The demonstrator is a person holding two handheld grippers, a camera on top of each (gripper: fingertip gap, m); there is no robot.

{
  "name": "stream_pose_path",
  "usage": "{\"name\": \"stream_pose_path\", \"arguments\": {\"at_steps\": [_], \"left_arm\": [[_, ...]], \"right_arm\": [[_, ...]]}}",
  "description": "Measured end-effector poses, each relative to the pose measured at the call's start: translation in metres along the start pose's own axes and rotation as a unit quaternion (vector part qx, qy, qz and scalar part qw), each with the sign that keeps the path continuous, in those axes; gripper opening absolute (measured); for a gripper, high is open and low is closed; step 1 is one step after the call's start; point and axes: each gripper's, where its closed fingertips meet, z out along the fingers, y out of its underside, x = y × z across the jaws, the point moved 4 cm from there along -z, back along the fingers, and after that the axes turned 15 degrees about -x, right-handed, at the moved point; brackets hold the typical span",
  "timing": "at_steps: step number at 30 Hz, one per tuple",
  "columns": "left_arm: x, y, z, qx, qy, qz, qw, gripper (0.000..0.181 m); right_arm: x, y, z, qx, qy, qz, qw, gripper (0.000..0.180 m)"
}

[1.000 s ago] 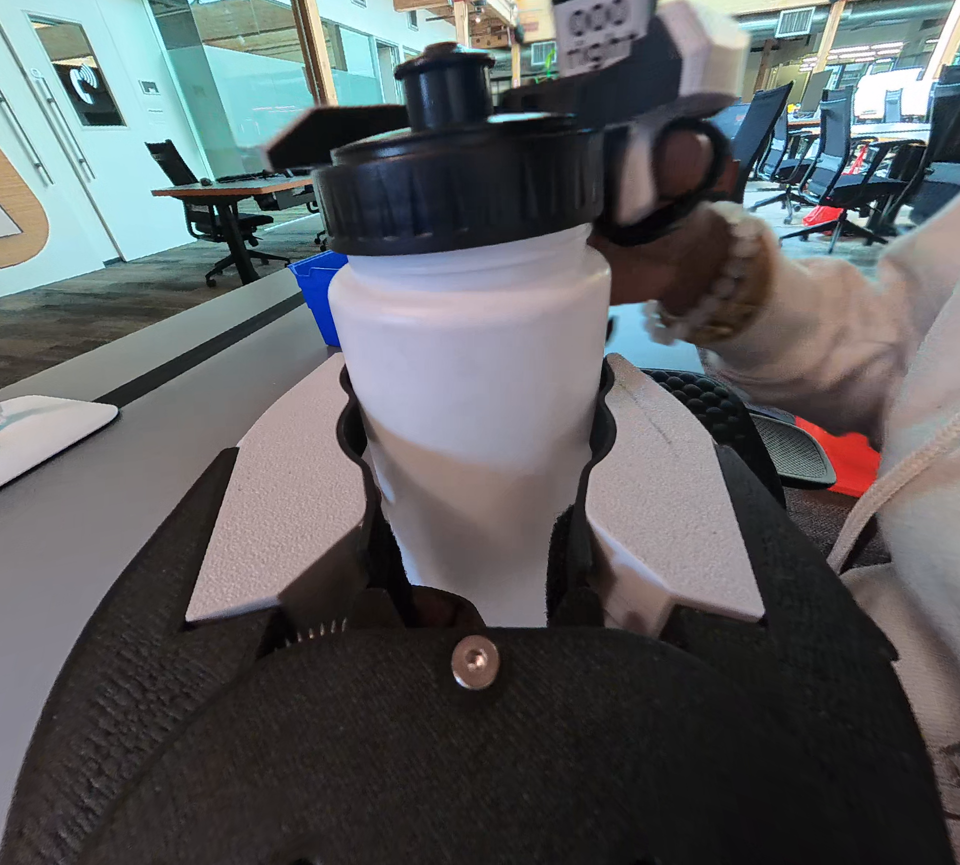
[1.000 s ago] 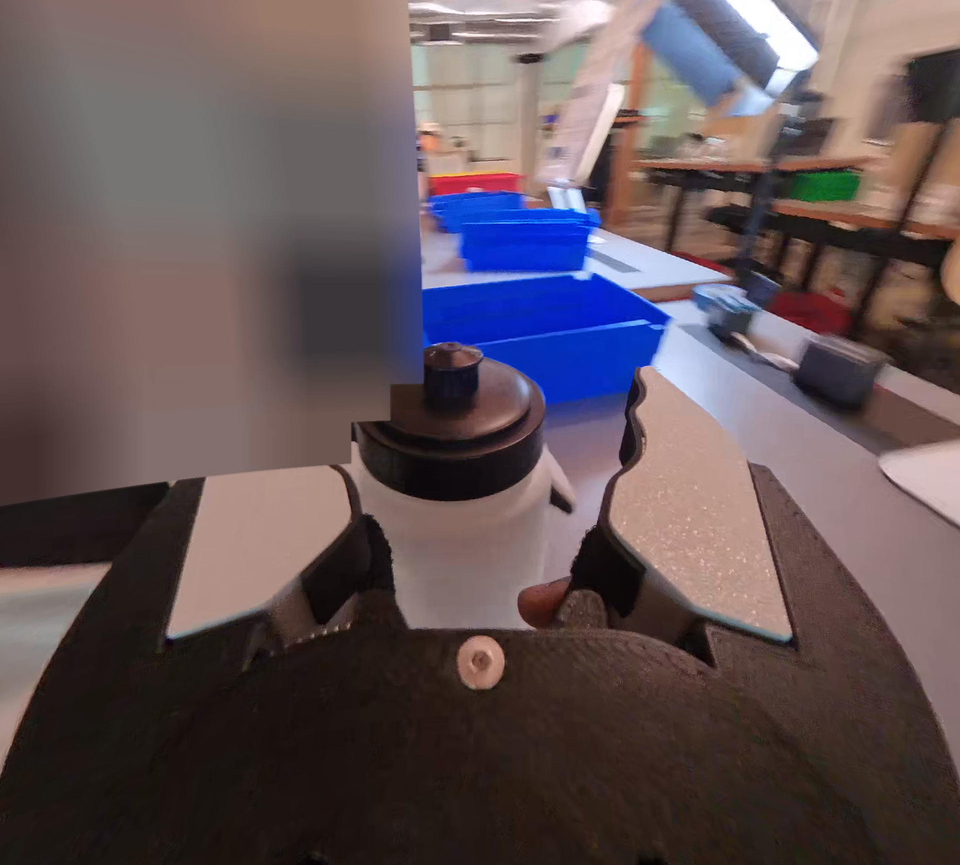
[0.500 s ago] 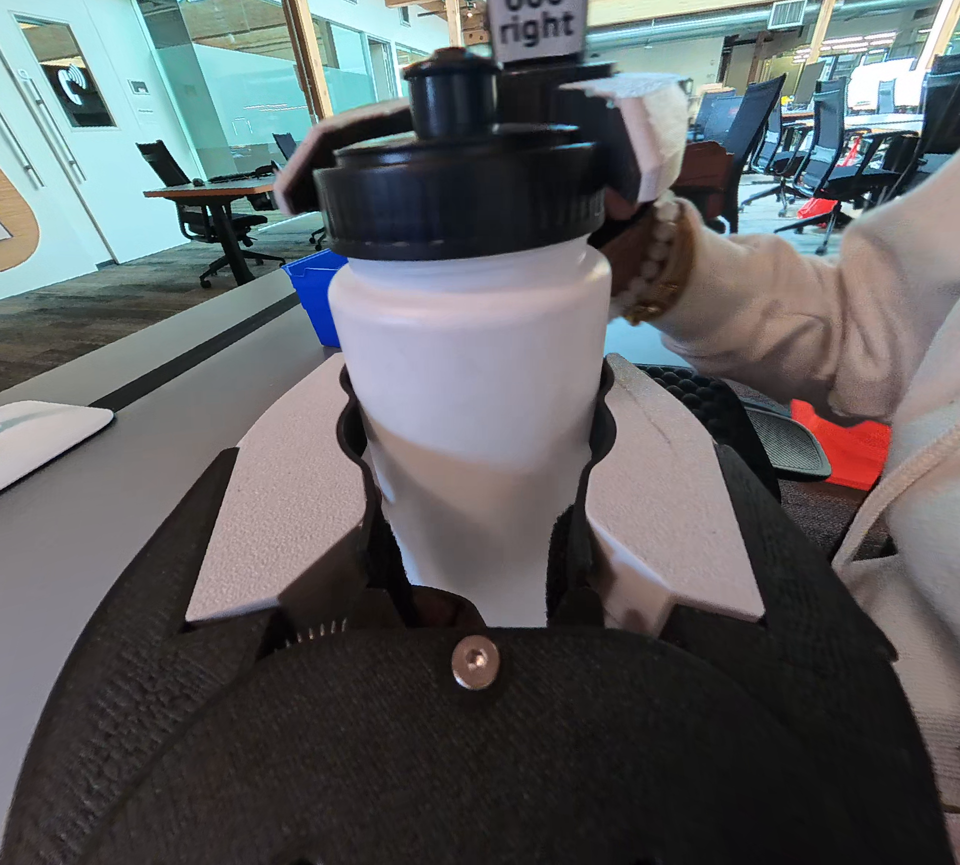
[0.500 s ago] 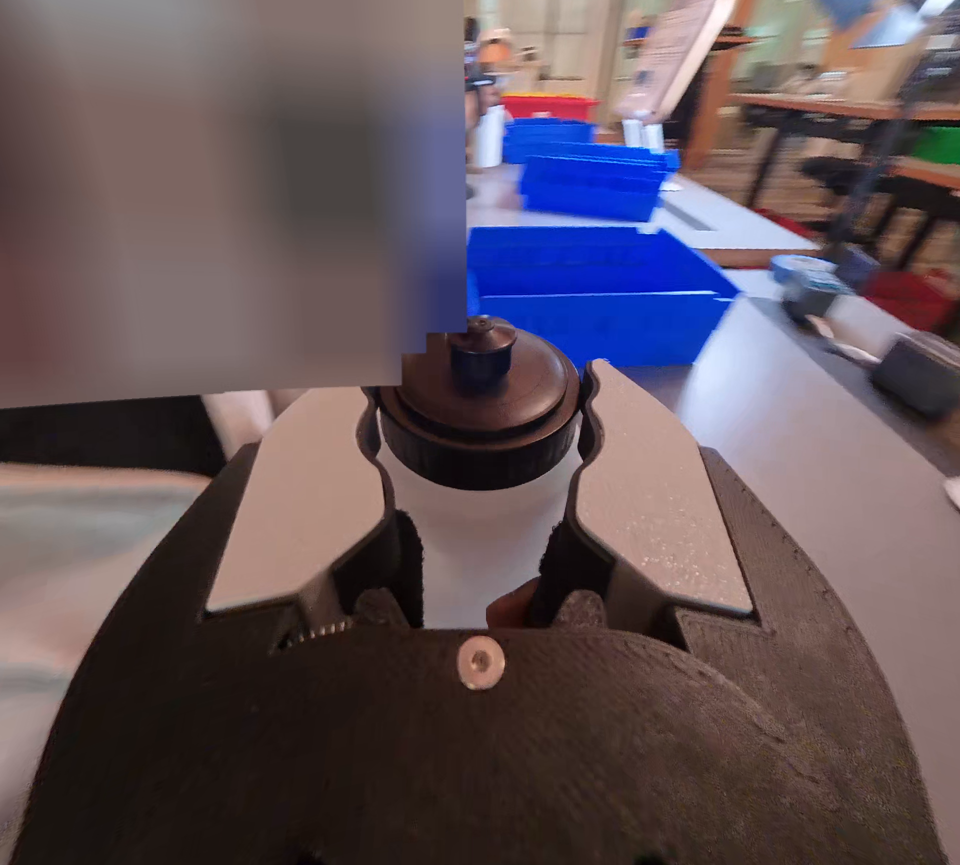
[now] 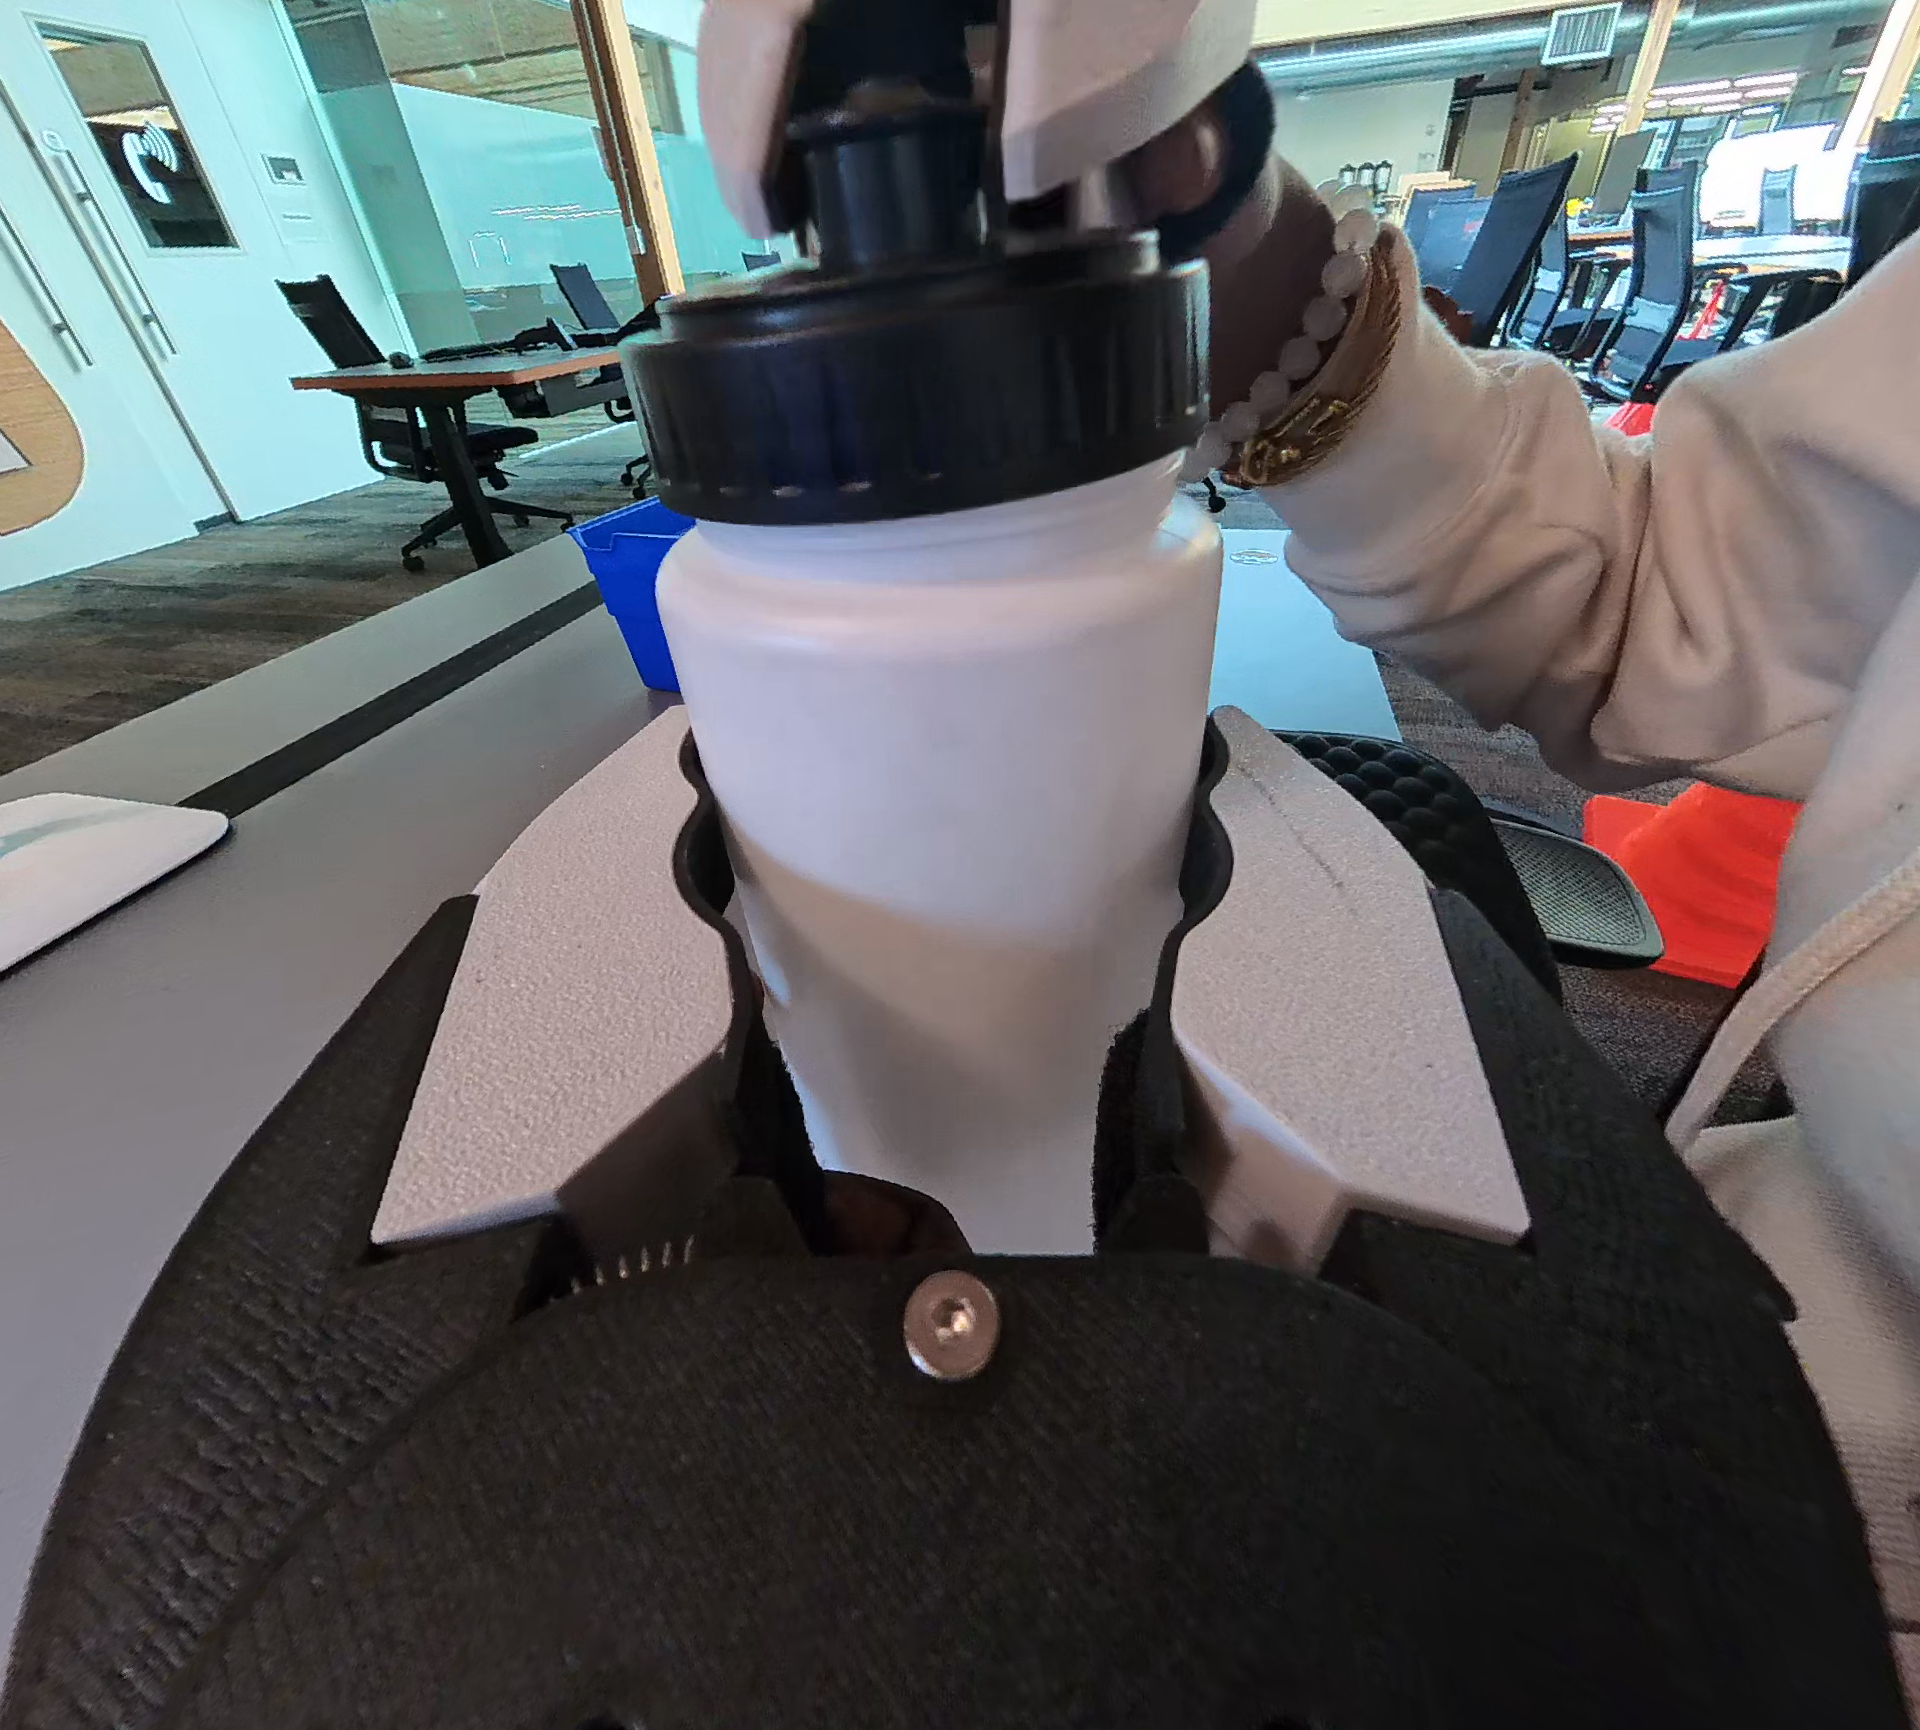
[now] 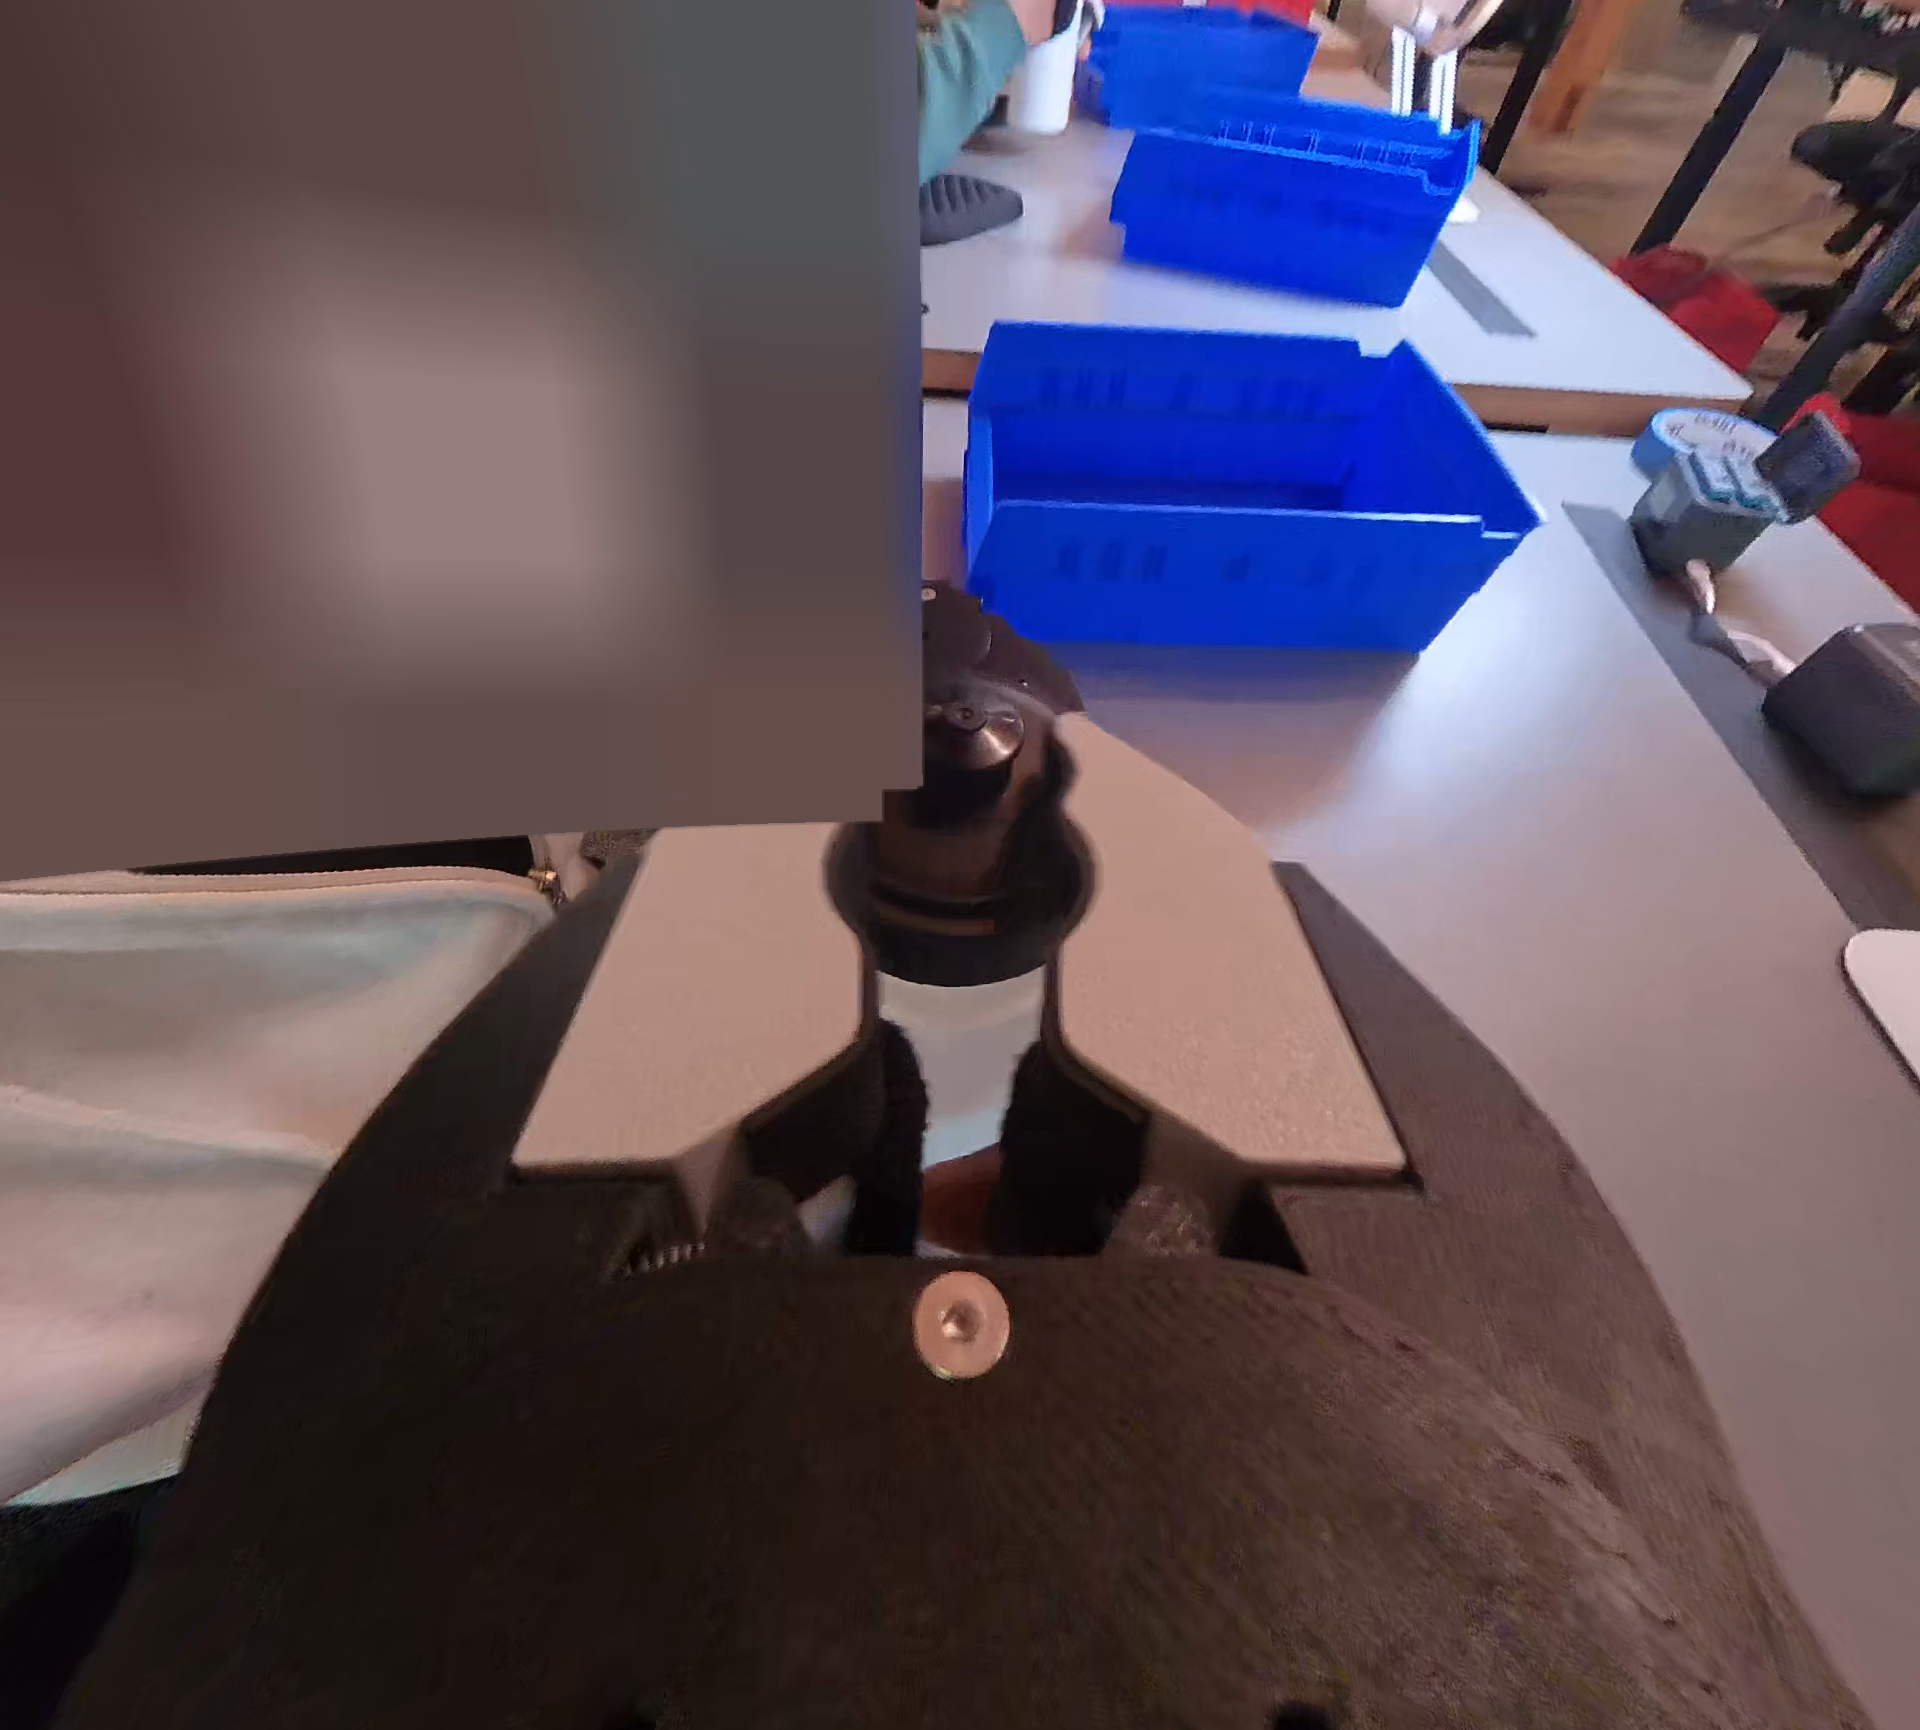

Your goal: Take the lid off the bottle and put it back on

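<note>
A white bottle (image 5: 935, 797) stands upright in my left gripper (image 5: 951, 745), which is shut on its body. The black ribbed lid (image 5: 914, 402) sits on the bottle's neck, slightly tilted. My right gripper (image 5: 888, 184) comes down from above, and its white fingers (image 5: 1122, 49) are closed around the lid's spout (image 5: 894, 215). In the right wrist view my right gripper (image 6: 961, 839) pinches the spout (image 6: 971, 735) above the lid (image 6: 961, 932), with a strip of the white bottle (image 6: 956, 1036) below. A person's hand and cream sleeve (image 5: 1558, 589) hold the right gripper.
A grey table (image 6: 1455, 849) carries blue bins (image 6: 1226, 517) (image 6: 1288, 215), a tape roll (image 6: 1704, 433) and dark grey devices (image 6: 1849, 724) to the right. A white pad (image 5: 83, 859) lies at the left. Office chairs and desks stand behind. Spacing between my two grippers at the tips: around 8 cm.
My right gripper went from open beside the lid, to around the lid's rim, then rose and closed narrower on the spout. The left gripper and bottle stayed put.
</note>
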Motion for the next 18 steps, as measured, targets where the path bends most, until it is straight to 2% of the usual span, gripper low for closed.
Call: {"name": "stream_pose_path", "arguments": {"at_steps": [1, 4, 8, 11, 13, 15, 18], "left_arm": [[0.000, 0.000, 0.000, 0.000, 0.000, -0.001, 1.000, 0.086], [0.000, 0.000, 0.001, 0.000, 0.000, 0.001, 1.000, 0.087], [-0.001, 0.000, 0.000, 0.001, -0.001, -0.002, 1.000, 0.087], [-0.001, 0.000, 0.000, 0.000, -0.001, 0.000, 1.000, 0.087], [-0.001, 0.000, 0.000, 0.000, -0.001, -0.001, 1.000, 0.087], [0.000, 0.000, 0.001, 0.001, -0.001, 0.000, 1.000, 0.087], [0.000, 0.000, 0.001, 0.000, -0.002, 0.000, 1.000, 0.087]], "right_arm": [[0.000, 0.000, 0.002, -0.005, -0.001, 0.005, 1.000, 0.022], [0.002, -0.001, 0.000, -0.005, 0.008, -0.006, 1.000, 0.021], [0.000, -0.027, -0.038, 0.121, 0.021, -0.008, 0.992, 0.022], [0.020, -0.023, -0.083, 0.117, 0.157, 0.004, 0.981, 0.022], [0.044, -0.004, -0.124, 0.080, 0.301, 0.034, 0.950, 0.022], [0.071, 0.033, -0.169, 0.022, 0.439, 0.092, 0.893, 0.022], [0.108, 0.111, -0.219, -0.054, 0.548, 0.222, 0.805, 0.022]]}}
